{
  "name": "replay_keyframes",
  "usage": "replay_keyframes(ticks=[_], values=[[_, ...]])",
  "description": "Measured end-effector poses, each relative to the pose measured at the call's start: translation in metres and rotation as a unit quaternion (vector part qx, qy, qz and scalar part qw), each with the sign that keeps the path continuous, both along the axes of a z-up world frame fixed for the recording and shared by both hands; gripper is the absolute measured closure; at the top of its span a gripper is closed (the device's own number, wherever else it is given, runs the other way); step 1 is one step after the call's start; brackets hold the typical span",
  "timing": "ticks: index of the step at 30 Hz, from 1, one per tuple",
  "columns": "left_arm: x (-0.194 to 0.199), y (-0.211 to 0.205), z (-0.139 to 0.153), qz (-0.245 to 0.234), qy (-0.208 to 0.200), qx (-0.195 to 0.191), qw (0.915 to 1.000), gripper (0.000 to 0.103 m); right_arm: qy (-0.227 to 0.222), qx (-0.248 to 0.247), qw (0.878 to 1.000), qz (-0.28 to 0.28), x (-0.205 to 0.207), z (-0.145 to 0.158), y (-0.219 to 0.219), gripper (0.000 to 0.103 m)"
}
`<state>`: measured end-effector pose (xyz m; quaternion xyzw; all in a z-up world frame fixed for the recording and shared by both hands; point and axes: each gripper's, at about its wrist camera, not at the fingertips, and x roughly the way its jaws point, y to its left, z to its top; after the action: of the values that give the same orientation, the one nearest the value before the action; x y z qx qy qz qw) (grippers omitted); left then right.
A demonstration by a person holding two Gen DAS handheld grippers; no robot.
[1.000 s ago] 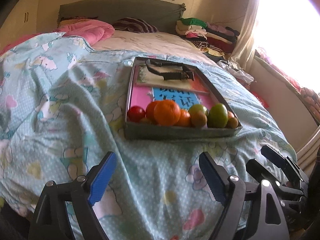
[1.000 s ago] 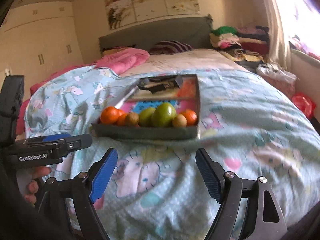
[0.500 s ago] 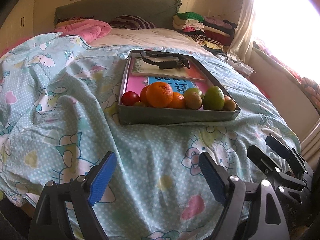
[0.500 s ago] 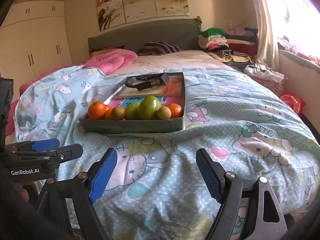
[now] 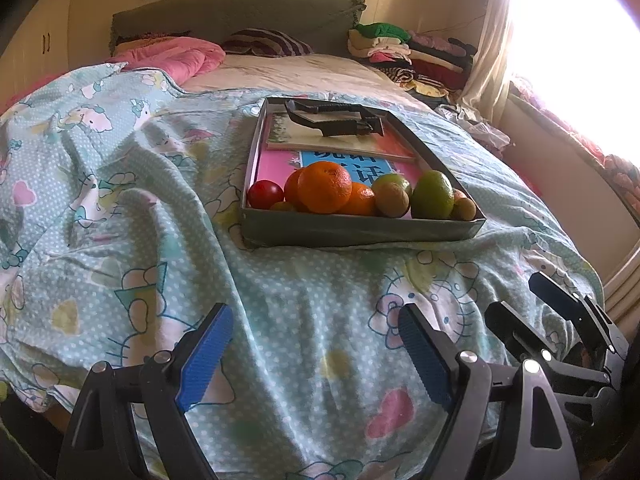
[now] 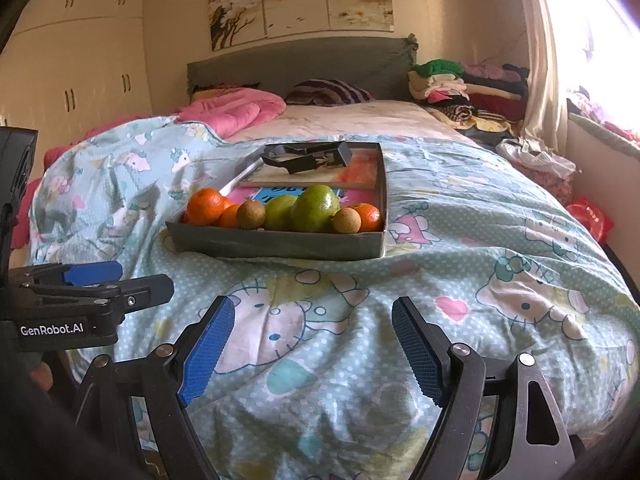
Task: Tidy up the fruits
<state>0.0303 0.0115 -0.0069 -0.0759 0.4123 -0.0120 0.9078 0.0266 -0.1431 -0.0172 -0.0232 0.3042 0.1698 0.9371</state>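
Note:
A grey shallow tray (image 5: 360, 232) lies on the bed, also in the right wrist view (image 6: 276, 245). Along its near edge sit fruits: a red one (image 5: 265, 194), oranges (image 5: 325, 187) (image 6: 205, 206), brown kiwis (image 5: 392, 200) (image 6: 251, 215) and green fruits (image 5: 433, 196) (image 6: 315, 209). My left gripper (image 5: 316, 354) is open and empty, low over the quilt well in front of the tray. My right gripper (image 6: 310, 350) is open and empty, beside it to the right, also short of the tray.
Books (image 5: 340, 140) and a black frame-like tool (image 5: 336, 120) fill the tray's far half. The quilt (image 5: 120, 200) is rumpled. A pink duvet (image 6: 236, 114) and pillow lie by the headboard. Folded clothes (image 6: 468, 88) are piled at right near the window.
Both grippers have drawn back and risen a little, so the tray looks slightly farther and more of the bed's foot shows. Both stay open. The fruits have not moved.

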Motion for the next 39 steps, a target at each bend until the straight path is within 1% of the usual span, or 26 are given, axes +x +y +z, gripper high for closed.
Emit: replay_keyframes(ticks=[39], values=[[0.0006,0.0057,-0.0024,0.006,0.003,0.000,1.0000,0.019,0.004,-0.003,1.000,0.002,0.0000,0.0001,0.0013,0.021]])
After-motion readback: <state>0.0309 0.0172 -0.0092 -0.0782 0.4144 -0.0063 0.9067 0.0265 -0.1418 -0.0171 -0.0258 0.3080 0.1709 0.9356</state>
